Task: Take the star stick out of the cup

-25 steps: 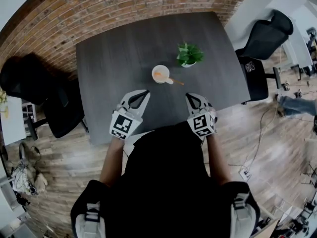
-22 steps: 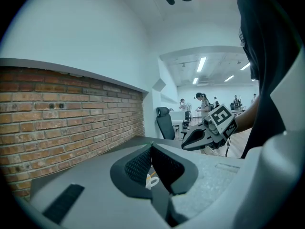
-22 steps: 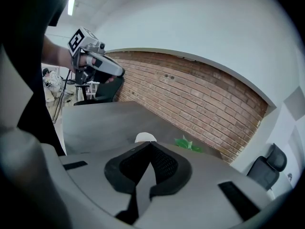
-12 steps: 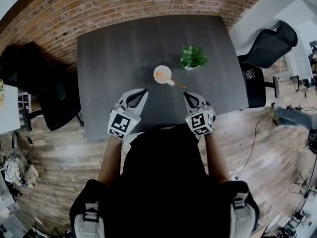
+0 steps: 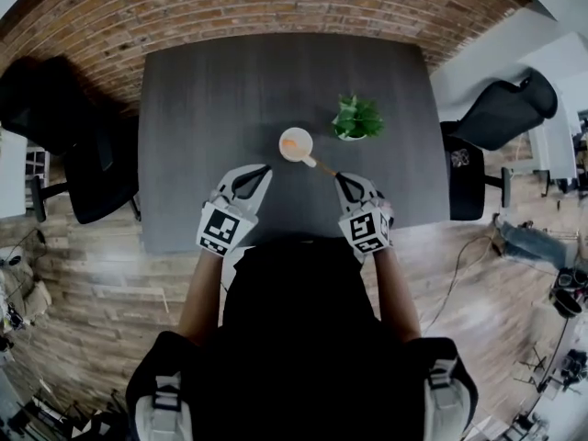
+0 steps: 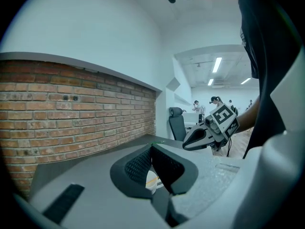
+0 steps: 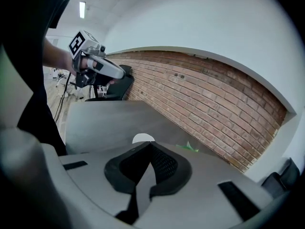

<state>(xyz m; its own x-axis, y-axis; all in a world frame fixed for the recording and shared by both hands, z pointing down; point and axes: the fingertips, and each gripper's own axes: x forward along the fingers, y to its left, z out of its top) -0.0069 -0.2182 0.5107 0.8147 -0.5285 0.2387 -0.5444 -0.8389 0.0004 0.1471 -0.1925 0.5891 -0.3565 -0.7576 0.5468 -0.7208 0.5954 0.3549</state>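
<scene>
A dark grey table stands against a brick wall. Toward its front sits the white cup, with the star stick leaning out of it to the right. A potted plant stands nearby. The left gripper and right gripper hover near the cup, each with its jaw tips pressed together and holding nothing.

Cup on table centre, star stick in it; plant right-behind cup; left gripper, right gripper before cup.
</scene>
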